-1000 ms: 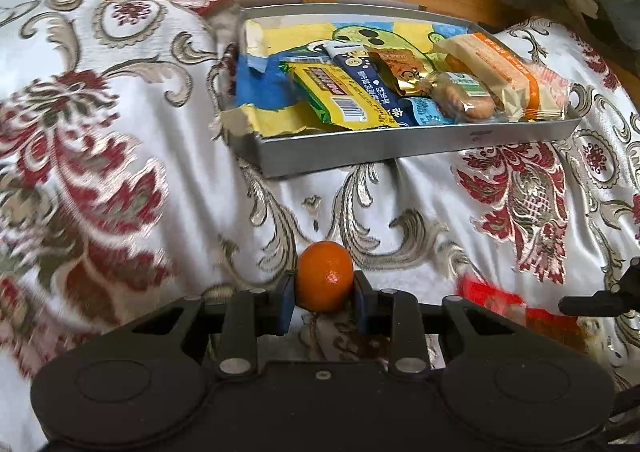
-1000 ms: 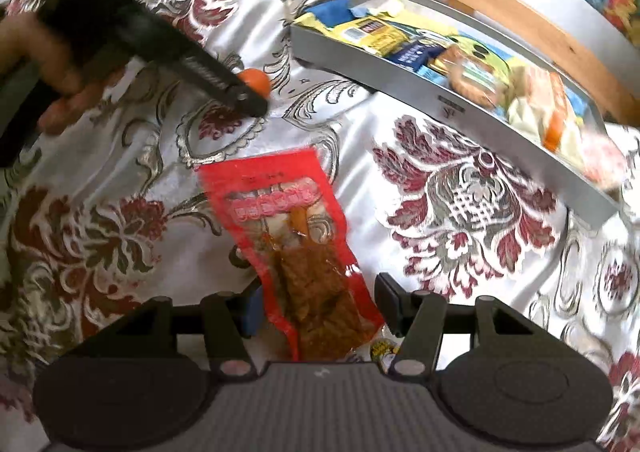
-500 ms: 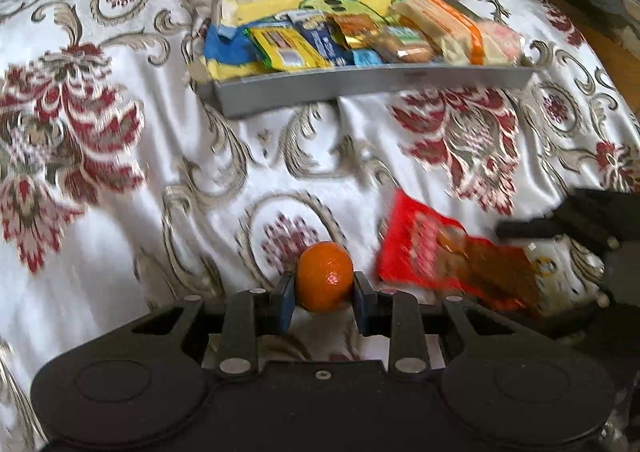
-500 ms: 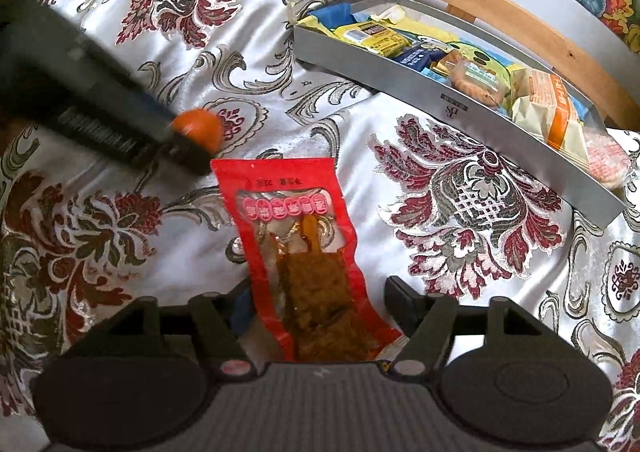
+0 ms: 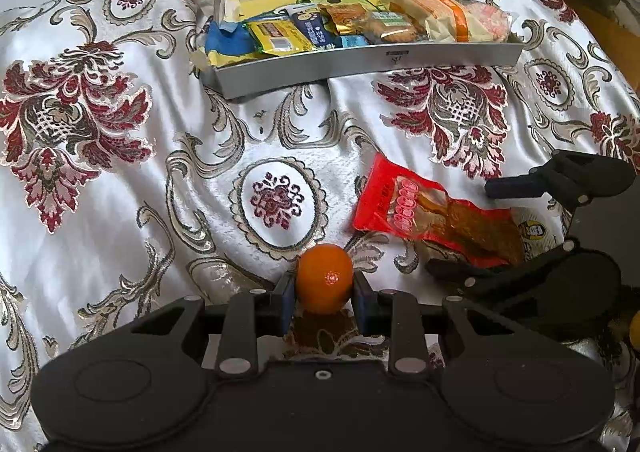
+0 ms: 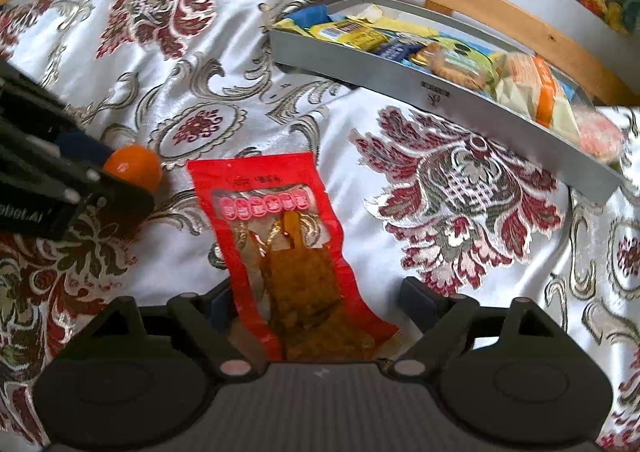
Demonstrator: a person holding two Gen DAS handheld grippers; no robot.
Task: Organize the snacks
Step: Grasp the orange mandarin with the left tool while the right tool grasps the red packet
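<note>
Your left gripper [image 5: 324,292] is pinched on the orange [image 5: 324,278], one pad on each flank at about its widest part, the fruit sitting just proud of the fingertips. Your right gripper [image 6: 316,300] stands spread, a finger on either side of the near end of the red pouch [image 6: 280,236], which lies flat on the cloth [image 6: 360,156] and runs straight ahead of the tool. From the left tool, the pouch lies ahead and to the right, and the tray [image 5: 360,62] sits well ahead, slightly right of centre, already crowded with packets. From the right tool, the tray is ahead and off to the right. Treat the orange as round, firm and smooth-skinned: it looks likely to roll or squirt out if your grip drifts off the middle, so keep the pads across its widest part and squeeze no harder than needed, since the skin can bruise. The pouch looks light, thin and glossy, with a stiffer slab of food in its near half and a flat, empty, floppy sealed far end. Close across the slab end, where there is some body to bite on; the film is probably slick and will sag beyond the fingers when lifted. It lies flush on soft cloth, so you may catch a fold of fabric with it.
</note>
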